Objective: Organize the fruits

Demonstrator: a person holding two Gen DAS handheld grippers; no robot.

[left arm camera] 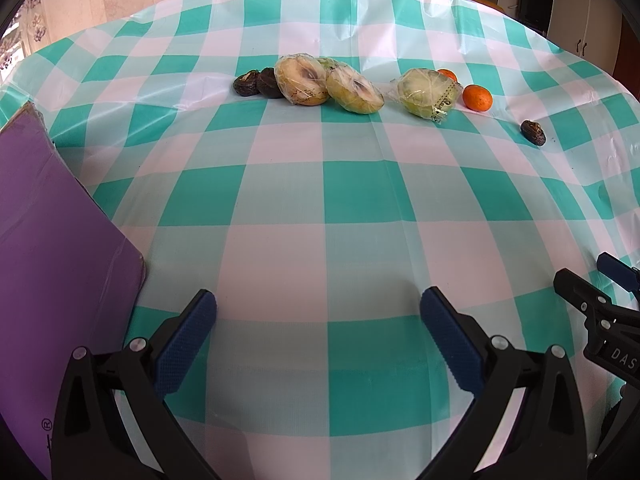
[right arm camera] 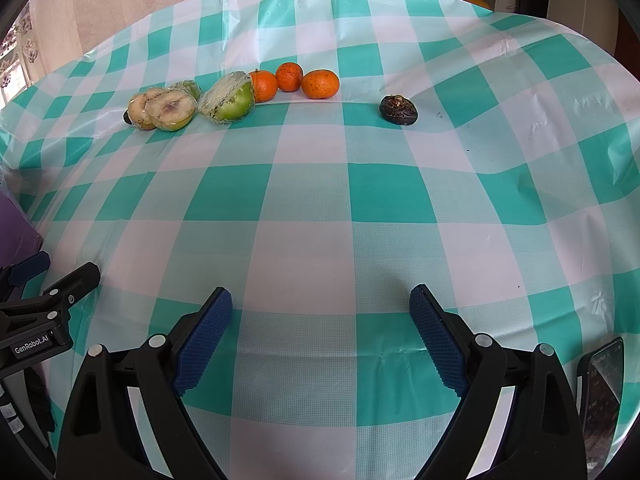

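- Fruits are lined up far back on the table (right arm camera: 304, 248): wrapped apple halves (right arm camera: 170, 110), three oranges (right arm camera: 320, 84), one dark fruit (right arm camera: 399, 109) set apart.
- Left gripper (left arm camera: 318, 312) fingers are spread wide; nothing is held.
- Right gripper (right arm camera: 320, 308) fingers are spread wide; nothing is held.

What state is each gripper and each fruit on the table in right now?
left gripper: open, empty, above the cloth.
right gripper: open, empty.
apple halves: cut, wrapped in plastic film, leaning on each other.
green apple half: wrapped, touching an orange.
oranges: three, whole, unwrapped, in a row.
dark fruit: lone, shrivelled, apart from the rest.
phone: screen lit.
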